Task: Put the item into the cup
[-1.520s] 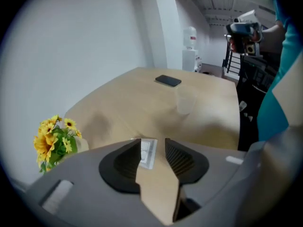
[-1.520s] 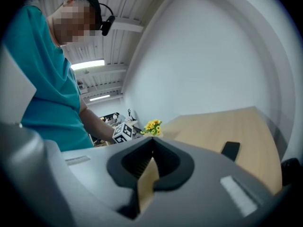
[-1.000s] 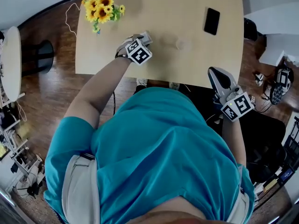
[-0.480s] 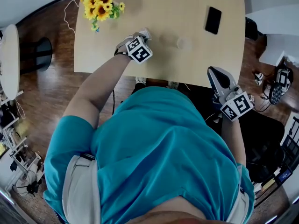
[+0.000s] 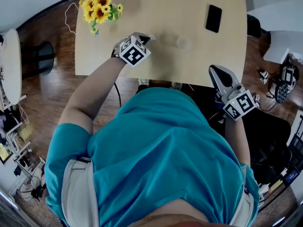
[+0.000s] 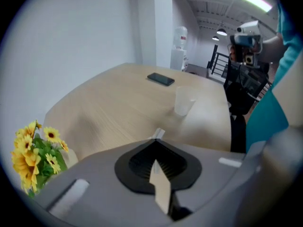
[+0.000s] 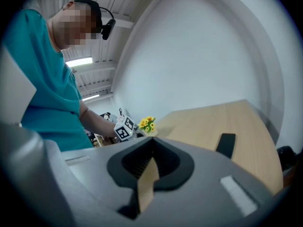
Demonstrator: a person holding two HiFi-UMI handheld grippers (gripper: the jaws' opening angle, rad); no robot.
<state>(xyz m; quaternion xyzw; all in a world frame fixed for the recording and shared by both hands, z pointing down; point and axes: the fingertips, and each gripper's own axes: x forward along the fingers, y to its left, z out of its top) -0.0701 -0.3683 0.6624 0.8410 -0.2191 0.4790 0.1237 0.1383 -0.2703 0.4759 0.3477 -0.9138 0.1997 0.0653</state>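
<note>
A clear plastic cup (image 5: 182,43) stands upright on the light wooden table (image 5: 165,65); the left gripper view shows this cup (image 6: 183,100) ahead and to the right of the jaws. My left gripper (image 5: 146,37) rests over the table left of the cup, apart from it. Its jaws are shut, and a small thin white item (image 6: 158,134) pokes out from their tip. My right gripper (image 5: 216,71) hangs off the table's near edge at the right, shut with nothing in it (image 7: 150,140).
A bunch of yellow artificial flowers (image 5: 98,11) lies at the table's far left corner. A black phone (image 5: 213,18) lies flat at the far right, beyond the cup. Around the table is a wooden floor, with a dark chair and gear at the right.
My left gripper has shifted slightly left over the table. The right gripper has hardly moved.
</note>
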